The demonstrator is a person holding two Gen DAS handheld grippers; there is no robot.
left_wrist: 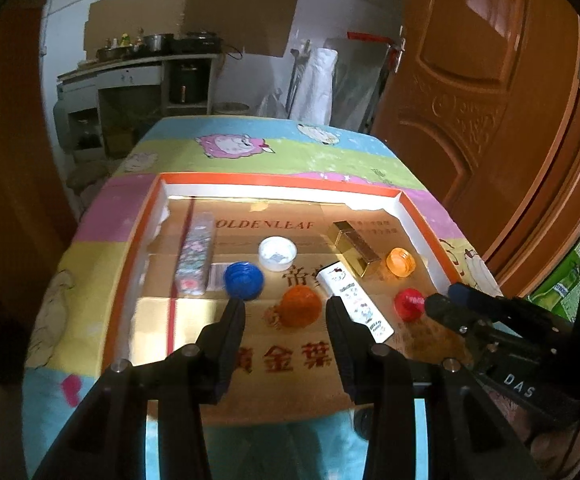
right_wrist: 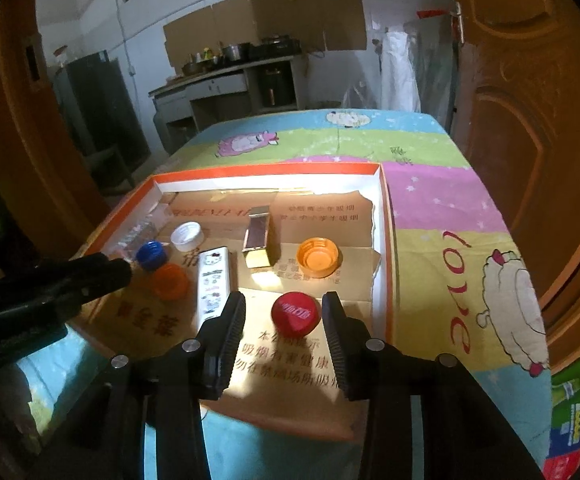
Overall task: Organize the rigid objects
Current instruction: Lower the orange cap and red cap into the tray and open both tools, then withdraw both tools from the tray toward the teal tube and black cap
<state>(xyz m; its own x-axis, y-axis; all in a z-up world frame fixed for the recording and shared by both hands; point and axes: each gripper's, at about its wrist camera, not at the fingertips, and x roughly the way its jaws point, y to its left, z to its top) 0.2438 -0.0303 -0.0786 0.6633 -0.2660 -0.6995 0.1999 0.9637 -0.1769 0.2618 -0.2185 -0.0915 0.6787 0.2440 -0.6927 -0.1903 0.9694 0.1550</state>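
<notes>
— Five caps lie loose in the orange-rimmed tray (right_wrist: 386, 240); why?
— Awaiting sorting, I judge. Red cap (right_wrist: 295, 313) sits at the tray's near right.
— Right tool (right_wrist: 284, 314)?
— Wide, straddling that cap, gripping nothing.
— Left tool (left_wrist: 285, 308)?
— Wide, empty, bracketing the orange cap (left_wrist: 301, 305) near the tray's front.
</notes>
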